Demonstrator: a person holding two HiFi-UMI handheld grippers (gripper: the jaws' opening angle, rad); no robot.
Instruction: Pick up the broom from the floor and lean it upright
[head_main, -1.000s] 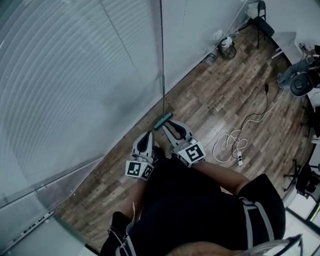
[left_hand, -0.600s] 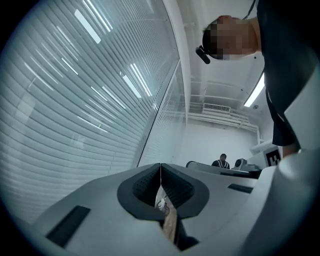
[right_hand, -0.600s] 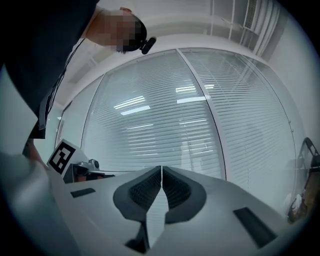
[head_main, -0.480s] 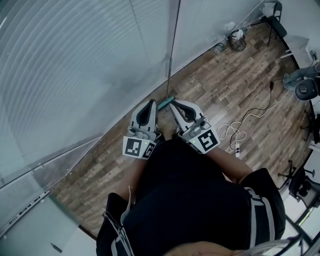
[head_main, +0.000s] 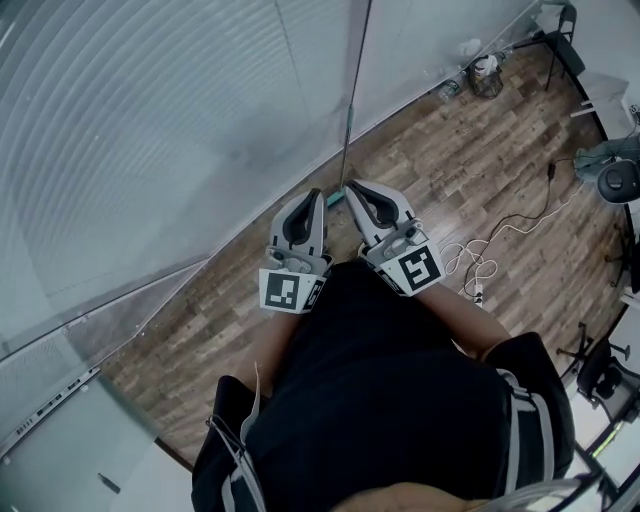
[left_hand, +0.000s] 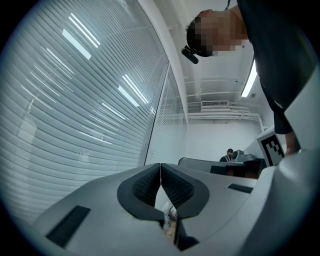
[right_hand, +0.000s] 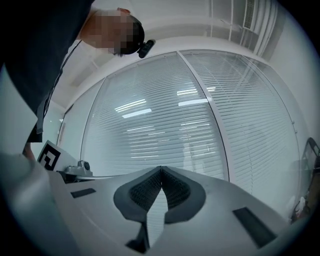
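The broom stands upright against the glass wall: in the head view its thin handle (head_main: 352, 100) runs up the pane, and its teal head (head_main: 337, 201) rests on the wood floor. My left gripper (head_main: 318, 193) and right gripper (head_main: 349, 186) hover side by side just in front of the teal head, clear of the handle. In the left gripper view the left gripper (left_hand: 160, 165) has its pads pressed together with nothing between them. The right gripper (right_hand: 161, 168) is likewise shut and empty, facing the slatted blinds.
A glass wall with blinds (head_main: 150, 150) fills the left. A white cable and power strip (head_main: 470, 275) lie on the floor to the right. A bin and bottles (head_main: 485, 75) and a chair (head_main: 560, 30) stand at the far corner, dark equipment (head_main: 620, 180) at the right edge.
Both grippers have risen and drawn level in front of the broom's foot. The right gripper's jaws, apart a second ago, are now together. The broom stays leaning on the glass.
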